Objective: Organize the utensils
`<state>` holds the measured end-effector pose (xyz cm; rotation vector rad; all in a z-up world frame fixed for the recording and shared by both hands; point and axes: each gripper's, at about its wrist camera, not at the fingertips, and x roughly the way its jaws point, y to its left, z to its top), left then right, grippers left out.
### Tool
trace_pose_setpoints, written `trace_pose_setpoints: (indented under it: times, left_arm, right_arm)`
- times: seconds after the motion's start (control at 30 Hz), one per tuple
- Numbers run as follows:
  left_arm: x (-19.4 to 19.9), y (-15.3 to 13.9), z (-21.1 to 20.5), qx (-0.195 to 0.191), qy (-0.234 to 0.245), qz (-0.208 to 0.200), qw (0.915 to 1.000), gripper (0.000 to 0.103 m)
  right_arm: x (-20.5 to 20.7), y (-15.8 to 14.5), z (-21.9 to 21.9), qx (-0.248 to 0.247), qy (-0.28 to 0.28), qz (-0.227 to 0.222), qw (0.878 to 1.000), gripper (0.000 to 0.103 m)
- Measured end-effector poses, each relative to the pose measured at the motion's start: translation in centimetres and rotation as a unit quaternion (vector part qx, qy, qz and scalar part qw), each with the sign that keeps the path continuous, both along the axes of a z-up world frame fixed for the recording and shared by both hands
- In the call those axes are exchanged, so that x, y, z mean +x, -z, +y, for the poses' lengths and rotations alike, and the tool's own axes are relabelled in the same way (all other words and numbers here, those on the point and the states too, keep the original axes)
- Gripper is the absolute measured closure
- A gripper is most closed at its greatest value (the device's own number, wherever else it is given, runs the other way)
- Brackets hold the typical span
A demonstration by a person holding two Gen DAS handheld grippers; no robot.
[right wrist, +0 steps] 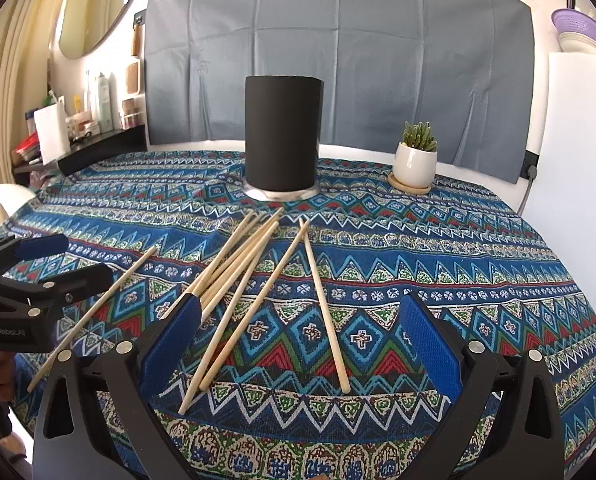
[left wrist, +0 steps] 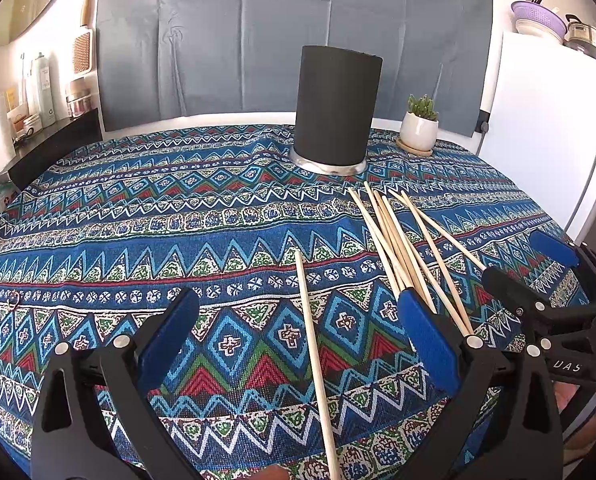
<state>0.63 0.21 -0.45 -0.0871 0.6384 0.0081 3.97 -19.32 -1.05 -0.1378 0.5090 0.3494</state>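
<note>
Both grippers (left, right) agape; chopsticks loose — holder upright.

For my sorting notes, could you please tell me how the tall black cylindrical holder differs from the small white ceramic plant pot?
The tall black cylindrical holder is dark, taller, on a silver base; the small white ceramic plant pot is pale, squat, on a wooden coaster, holding a cactus. Both stand upright on the patterned tablecloth.

Pale wooden chopsticks lie scattered and crossing on the patterned tablecloth; one chopstick lies apart. Behind them, a black cylindrical holder stands upright.
</note>
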Motion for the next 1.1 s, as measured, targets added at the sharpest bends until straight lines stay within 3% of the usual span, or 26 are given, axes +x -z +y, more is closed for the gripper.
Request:
trace_pose_setpoints:
  times: [0.17,0.33,0.6,0.77,1.1]
  left_arm:
    - [0.4,-0.1,0.1,0.008,0.0,0.007,0.9999,0.006]
    - [1.1,0.0,-0.2,0.036,0.007,0.027,0.999,0.006]
    - [2.7,-0.3,1.1,0.04,0.005,0.072,0.9966,0.006]
    - [3.6,-0.8,1.9,0.056,-0.001,0.095,0.9939,0.006]
    - [5.4,-0.5,3.3,0.048,-0.002,0.156,0.9866,0.006]
  right_arm:
    - [0.8,0.2,0.2,-0.016,-0.001,0.021,1.0,0.008]
    - [1.9,0.3,0.6,-0.061,0.001,0.039,0.997,0.008]
    - [4.9,-0.5,0.7,-0.122,0.007,0.06,0.991,0.008]
    - [7.0,-0.2,1.0,-0.138,-0.003,0.091,0.986,0.008]
    - [9.6,1.3,1.3,-0.149,-0.047,0.163,0.974,0.008]
